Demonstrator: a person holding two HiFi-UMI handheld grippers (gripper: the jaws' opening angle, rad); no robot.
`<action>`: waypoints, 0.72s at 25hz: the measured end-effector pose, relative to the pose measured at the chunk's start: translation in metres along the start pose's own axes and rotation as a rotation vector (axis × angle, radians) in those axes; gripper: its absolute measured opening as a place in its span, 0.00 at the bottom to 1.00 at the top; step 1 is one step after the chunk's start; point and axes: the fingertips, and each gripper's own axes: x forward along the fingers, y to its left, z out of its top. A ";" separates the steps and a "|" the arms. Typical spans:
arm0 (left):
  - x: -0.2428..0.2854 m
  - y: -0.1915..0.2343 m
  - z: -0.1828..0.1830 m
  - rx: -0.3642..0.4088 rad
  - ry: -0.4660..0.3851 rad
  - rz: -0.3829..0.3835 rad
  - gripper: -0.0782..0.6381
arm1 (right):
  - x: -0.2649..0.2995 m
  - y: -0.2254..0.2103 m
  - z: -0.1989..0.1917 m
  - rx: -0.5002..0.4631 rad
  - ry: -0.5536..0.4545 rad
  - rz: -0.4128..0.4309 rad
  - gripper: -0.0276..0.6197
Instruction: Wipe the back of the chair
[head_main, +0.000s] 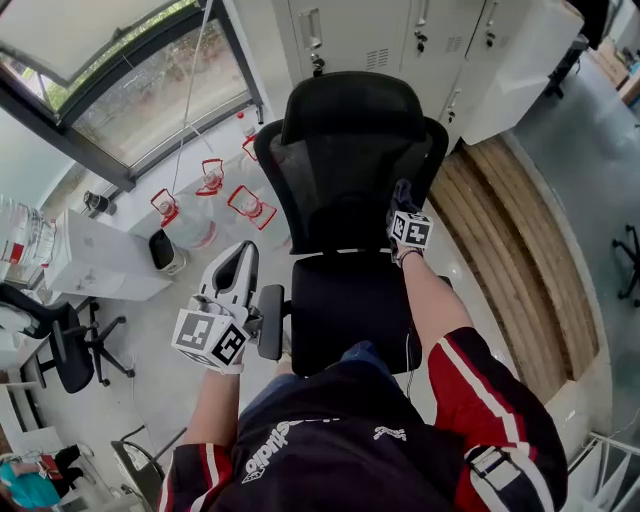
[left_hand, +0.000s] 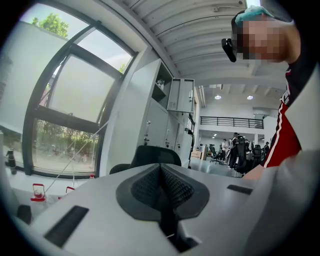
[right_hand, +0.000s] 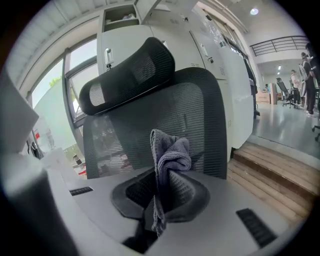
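A black office chair with a mesh back and headrest faces me in the head view. My right gripper is low at the right side of the mesh back, shut on a grey cloth. In the right gripper view the cloth bunches between the jaws, close in front of the mesh back below the headrest. My left gripper hovers left of the seat, near the armrest, shut with nothing in it. Its view catches the chair beyond the jaws.
White lockers stand behind the chair. Wooden steps run to the right. Water jugs with red handles sit on the floor left of the chair below a window. Another black chair is at far left.
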 end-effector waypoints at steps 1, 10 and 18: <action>-0.003 0.005 0.000 -0.002 0.000 0.005 0.14 | 0.003 0.009 -0.001 -0.005 0.004 0.006 0.13; -0.029 0.049 0.003 -0.022 -0.014 0.037 0.14 | 0.031 0.104 -0.013 -0.022 0.028 0.090 0.13; -0.056 0.091 0.006 -0.035 -0.017 0.083 0.14 | 0.058 0.194 -0.029 -0.080 0.064 0.181 0.13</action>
